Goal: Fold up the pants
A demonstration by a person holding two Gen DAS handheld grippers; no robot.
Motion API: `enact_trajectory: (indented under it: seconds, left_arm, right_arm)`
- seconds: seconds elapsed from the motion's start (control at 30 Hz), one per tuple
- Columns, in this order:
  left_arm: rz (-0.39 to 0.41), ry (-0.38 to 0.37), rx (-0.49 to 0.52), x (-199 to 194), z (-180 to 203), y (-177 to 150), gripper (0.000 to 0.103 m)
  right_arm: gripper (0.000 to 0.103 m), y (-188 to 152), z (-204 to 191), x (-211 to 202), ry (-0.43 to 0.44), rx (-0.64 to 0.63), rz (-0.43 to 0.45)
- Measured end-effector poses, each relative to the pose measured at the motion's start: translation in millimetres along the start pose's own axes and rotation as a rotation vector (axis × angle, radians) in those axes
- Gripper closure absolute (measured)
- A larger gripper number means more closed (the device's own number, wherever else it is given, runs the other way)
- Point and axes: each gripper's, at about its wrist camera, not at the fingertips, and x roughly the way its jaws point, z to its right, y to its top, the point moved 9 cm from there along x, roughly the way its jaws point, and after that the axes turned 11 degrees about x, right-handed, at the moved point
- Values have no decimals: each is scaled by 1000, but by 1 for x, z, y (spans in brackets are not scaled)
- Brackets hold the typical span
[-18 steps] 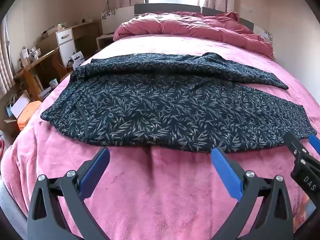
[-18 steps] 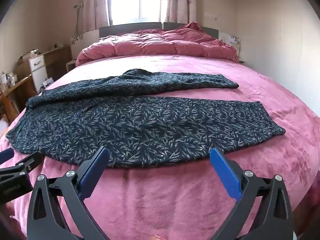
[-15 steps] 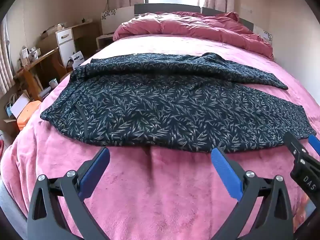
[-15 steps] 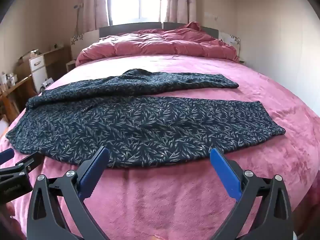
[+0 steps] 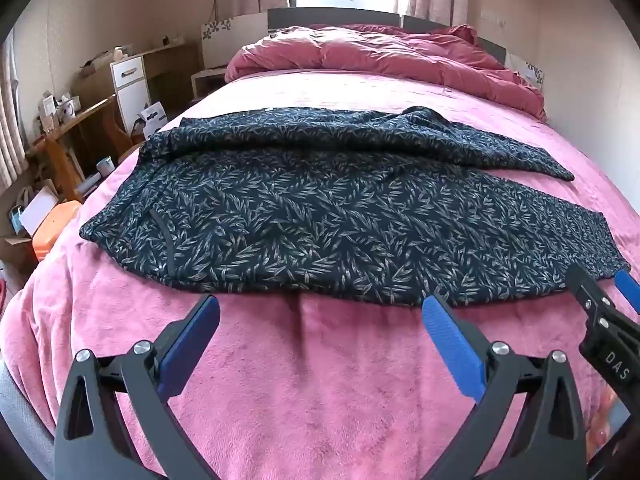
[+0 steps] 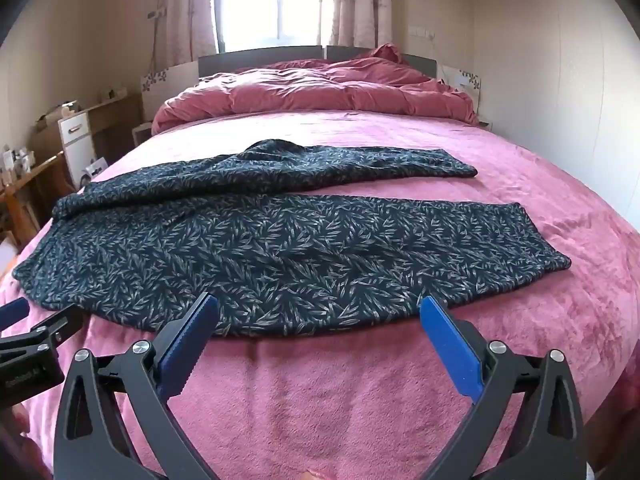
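Fingers (image 5: 448,344) of both grippers spread wide, unmoved since a moment ago, pants (image 5: 340,216) just ahead untouched; folding not begun.

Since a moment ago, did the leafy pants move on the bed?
No. In the left wrist view the pants lie in the same spot on the pink blanket, their far leg still pointing toward the right wall.

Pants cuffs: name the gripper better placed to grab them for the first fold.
Right gripper: probably, since the cuffs lie toward its side, while the left gripper faces the waistband. Both are open.
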Motion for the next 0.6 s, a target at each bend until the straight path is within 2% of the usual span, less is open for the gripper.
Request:
enact_trajectory:
  seconds: [0.6]
  left_arm:
    - [-1, -12, -8, 2, -2, 2, 2]
  right_arm:
    - [3, 0, 0, 0, 4, 3, -2]
